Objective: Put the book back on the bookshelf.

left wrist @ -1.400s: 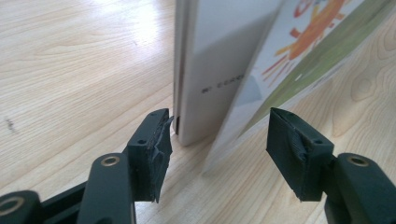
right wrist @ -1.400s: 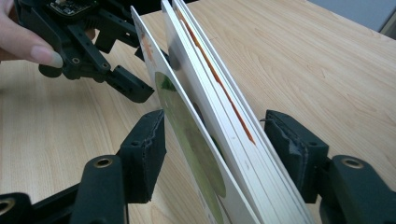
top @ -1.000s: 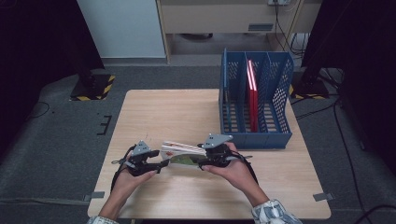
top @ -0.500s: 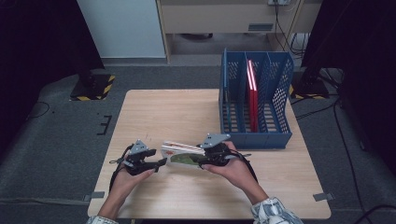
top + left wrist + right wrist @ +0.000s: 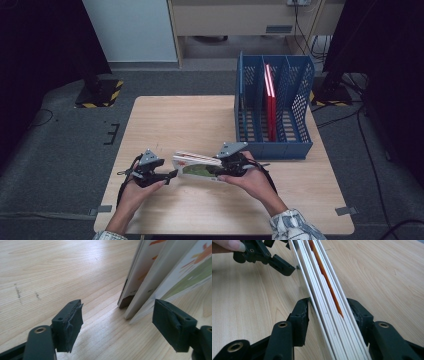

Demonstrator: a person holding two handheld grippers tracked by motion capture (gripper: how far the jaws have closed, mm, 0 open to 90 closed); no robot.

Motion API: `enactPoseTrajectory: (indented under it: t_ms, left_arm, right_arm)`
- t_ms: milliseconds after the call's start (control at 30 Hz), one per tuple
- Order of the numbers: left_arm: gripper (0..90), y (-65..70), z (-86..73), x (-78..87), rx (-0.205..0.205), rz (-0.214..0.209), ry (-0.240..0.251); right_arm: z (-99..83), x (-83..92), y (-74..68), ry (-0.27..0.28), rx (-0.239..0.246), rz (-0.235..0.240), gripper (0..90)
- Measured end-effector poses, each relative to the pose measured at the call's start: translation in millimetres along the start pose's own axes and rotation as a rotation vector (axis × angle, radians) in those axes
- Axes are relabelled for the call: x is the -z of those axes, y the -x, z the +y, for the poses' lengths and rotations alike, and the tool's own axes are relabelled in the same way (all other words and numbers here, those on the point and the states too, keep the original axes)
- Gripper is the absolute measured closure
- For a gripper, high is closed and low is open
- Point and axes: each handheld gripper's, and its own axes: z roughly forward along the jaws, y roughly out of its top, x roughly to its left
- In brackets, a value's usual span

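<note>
Near the surface's (image 5: 165,125) front edge, right gripper (image 5: 223,167) fingers have been closing and clamp a stack of thin books (image 5: 197,166); left gripper (image 5: 170,175) fingers, just opened, stand apart beside its left end

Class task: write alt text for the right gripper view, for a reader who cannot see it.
The right gripper clamps a stack of thin white books edge-on between its black fingers, above a wooden table. The left gripper, open, sits at the books' far end.

Our right gripper (image 5: 329,312) has just been closing on the books (image 5: 322,290); the left gripper (image 5: 265,258) hovers beside them.
</note>
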Motion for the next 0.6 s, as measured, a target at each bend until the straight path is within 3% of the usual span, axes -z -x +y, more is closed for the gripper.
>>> enactPoseTrajectory:
  t_ms: [267, 600]
  left_arm:
    - [13.6, -3.9, -0.9, 0.9, 0.016, 0.034, 0.010]
    - [12.7, -5.7, -1.4, 1.5, 0.020, 0.048, 0.008]
  right_arm:
    - [-0.4, -2.5, 1.2, -0.004, -0.007, 0.030, 61.8]
    - [0.0, -3.5, -1.5, 0.000, 0.000, 0.039, 69.1]
